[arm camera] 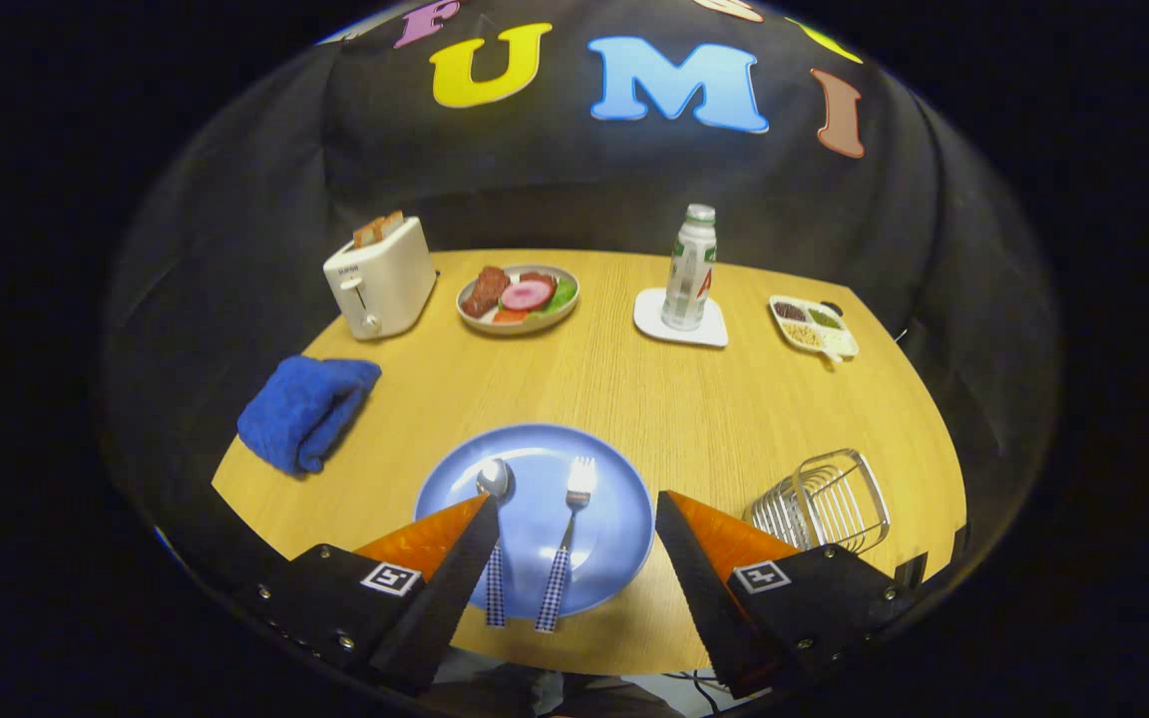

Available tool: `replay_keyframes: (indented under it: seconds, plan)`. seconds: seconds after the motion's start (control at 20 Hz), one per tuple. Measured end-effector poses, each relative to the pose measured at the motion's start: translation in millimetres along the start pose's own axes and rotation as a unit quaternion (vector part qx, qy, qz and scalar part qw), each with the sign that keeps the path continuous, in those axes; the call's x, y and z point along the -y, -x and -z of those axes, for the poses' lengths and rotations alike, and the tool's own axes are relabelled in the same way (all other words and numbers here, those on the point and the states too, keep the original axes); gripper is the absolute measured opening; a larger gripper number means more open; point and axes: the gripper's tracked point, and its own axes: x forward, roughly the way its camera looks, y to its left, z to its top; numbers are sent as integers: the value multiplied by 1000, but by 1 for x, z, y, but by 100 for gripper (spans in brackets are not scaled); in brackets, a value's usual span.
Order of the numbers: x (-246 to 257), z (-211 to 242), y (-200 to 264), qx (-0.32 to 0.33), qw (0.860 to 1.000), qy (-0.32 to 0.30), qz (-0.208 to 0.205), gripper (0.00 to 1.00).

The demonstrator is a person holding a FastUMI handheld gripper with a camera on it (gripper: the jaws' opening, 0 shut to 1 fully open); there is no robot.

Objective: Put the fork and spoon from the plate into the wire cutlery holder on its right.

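While the gripper (574,504) hangs with its fingers spread wide and empty, the spoon (495,538) and fork (567,543) lie side by side on the blue plate (624,529) at lower centre; the wire holder (822,502) stands at lower right on the wooden table (594,389).

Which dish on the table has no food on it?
The big blue round plate between the open tool fingers: it carries just a spoon and fork. The grey plate and white divided tray hold food.
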Motion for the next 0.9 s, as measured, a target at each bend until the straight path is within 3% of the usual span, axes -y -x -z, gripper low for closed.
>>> replay_keyframes:
  seconds: [0.25, 0.65, 0.7, 0.9]
  plan:
    - [0, 27, -25, -70, 997, 17, 1, 98]
    - [-4, 58, -47, -158, 987, -14, 11, 98]
    - [-5, 60, -49, -169, 985, -16, 12, 86]
    - [-11, 77, -52, -237, 971, -14, 6, 72]
